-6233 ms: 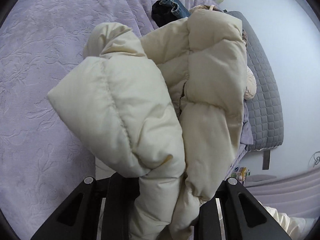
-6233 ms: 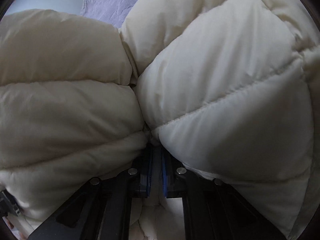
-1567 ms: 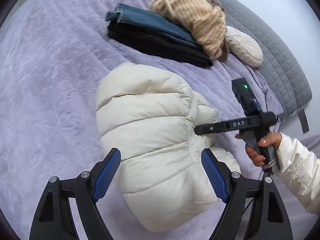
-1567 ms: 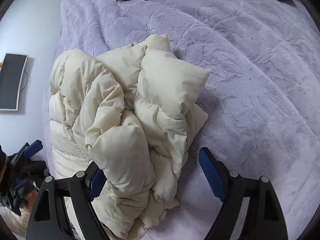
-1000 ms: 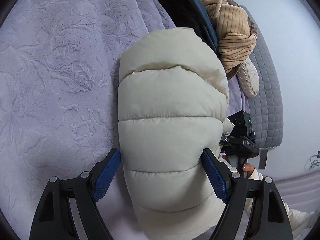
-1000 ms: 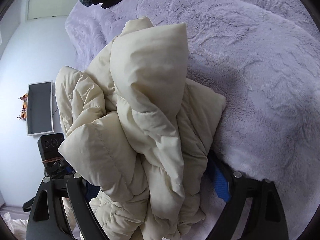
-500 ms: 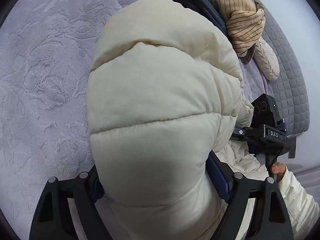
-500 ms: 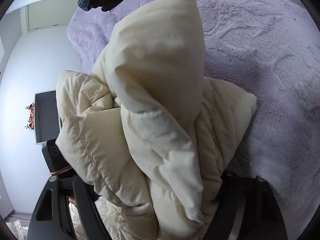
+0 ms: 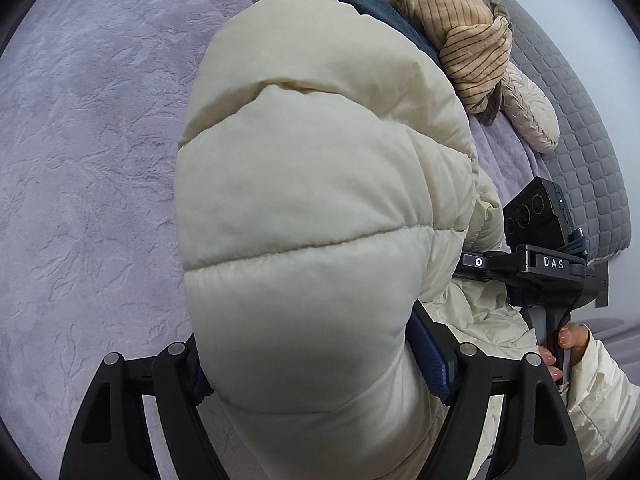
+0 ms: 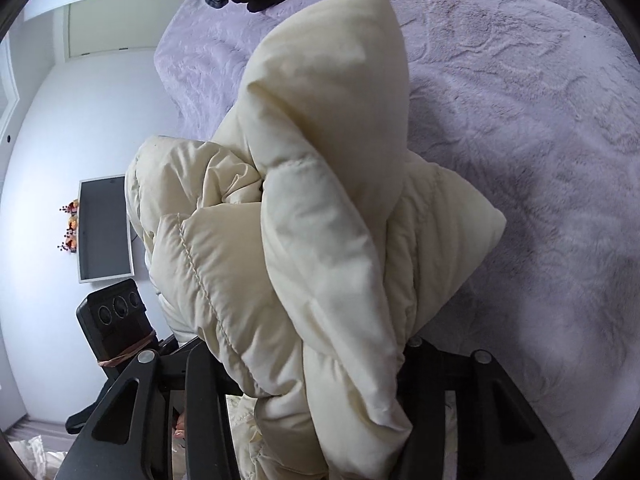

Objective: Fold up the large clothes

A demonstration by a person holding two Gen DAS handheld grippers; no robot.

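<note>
- Folded cream puffer jacket (image 9: 312, 208), flat on the bed (image 9: 88, 160) a second ago, now lifted off it.
- Left gripper (image 9: 320, 364) fingers clamp its bundled end.
- Right gripper (image 10: 312, 376) fingers just closed on the other end.
- Likely heading to the clothes stack (image 9: 452, 28) at the bed's far edge.

Soft even daylight, sharp, fisheye-warped dark corners

A home bedroom is indicated by a lilac bedspread (image 9: 100, 152), with folded clothes (image 9: 460, 32) piled on it.
</note>
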